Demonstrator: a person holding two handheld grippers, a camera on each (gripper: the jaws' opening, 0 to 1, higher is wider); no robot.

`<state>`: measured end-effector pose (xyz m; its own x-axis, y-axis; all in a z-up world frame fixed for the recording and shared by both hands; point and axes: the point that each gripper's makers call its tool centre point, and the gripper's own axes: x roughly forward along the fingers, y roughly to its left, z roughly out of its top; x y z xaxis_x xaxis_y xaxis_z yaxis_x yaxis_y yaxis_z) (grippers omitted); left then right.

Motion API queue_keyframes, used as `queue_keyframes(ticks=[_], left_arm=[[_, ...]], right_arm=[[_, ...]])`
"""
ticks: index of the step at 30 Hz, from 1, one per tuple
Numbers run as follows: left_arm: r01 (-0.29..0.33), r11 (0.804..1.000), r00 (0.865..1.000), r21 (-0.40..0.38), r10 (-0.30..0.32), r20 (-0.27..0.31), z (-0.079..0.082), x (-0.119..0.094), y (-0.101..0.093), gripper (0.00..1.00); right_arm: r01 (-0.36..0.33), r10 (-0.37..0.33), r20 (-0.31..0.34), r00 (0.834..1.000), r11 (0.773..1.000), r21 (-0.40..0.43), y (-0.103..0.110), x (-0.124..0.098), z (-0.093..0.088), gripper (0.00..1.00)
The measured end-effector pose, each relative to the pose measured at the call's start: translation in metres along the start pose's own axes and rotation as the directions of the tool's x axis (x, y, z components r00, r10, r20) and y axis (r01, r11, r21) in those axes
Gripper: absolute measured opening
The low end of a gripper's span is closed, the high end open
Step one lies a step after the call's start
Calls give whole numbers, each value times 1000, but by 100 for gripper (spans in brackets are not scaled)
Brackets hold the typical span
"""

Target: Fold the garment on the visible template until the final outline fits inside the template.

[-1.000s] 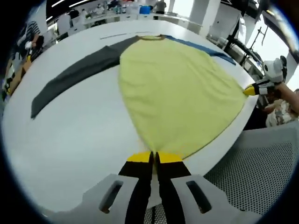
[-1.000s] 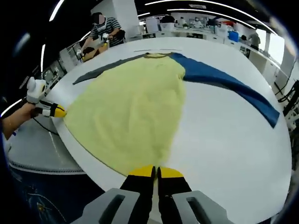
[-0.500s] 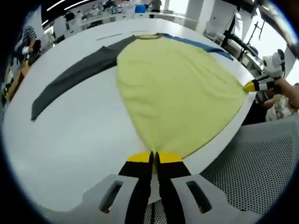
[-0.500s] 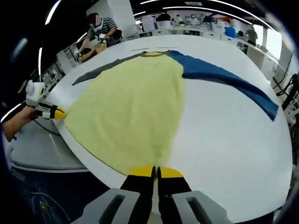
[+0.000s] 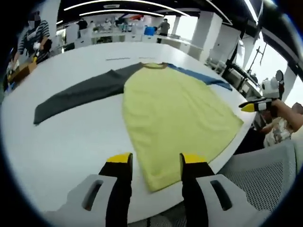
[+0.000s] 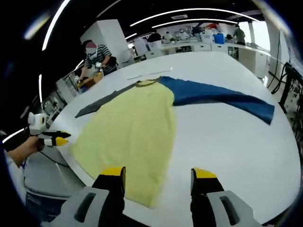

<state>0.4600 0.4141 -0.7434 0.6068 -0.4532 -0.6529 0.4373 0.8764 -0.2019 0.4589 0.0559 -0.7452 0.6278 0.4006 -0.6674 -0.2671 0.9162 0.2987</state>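
I am holding both grippers over the near edge of the table, and each one is standing wide open with nothing between its jaws. The left gripper is hovering just above the hem corner on my left; the right gripper is doing the same over the other hem corner. The shirt is lying flat and face-up on the white top, yellow body spread toward me, collar at the far side. The grey sleeve is stretching out to the left and the blue sleeve to the right.

What is worrying me is the hem. It is lying right along the table's rim, and in the left gripper view a corner seems to be reaching the very edge, so a careless drag toward me could be pulling cloth off the table and out of the workspace. Closing too high would be catching air; closing too deep might be pinching both layers unevenly and skewing the fold. I am not making out any template outline, so I am judging the fit blind.

There is plenty of bare table beyond the collar and beside both sleeves for carrying the hem forward. A mesh chair is sitting close by my left gripper.
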Motion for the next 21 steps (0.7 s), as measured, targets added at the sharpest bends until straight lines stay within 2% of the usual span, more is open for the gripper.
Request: queue_keyframes(ticks=[5,12,19,21], left_arm=[[12,1000,999,6,-13,52,8,-1,-3,56],[26,998,994,55,-32,106,21,-2,-5,74],[41,996,991,75,-50,125,29,-1,-8,87],[49,995,990,82,-59,128,30,-1,-9,91]], right_arm=[[35,-35,58,998,999,14,-19,-4,15,66],[83,-86,89,992,996,43,-43,-8,28,77],[171,-181,131,975,982,81,-79,-13,43,79],[192,-207,141,968,975,114,-99,-15,51,78]])
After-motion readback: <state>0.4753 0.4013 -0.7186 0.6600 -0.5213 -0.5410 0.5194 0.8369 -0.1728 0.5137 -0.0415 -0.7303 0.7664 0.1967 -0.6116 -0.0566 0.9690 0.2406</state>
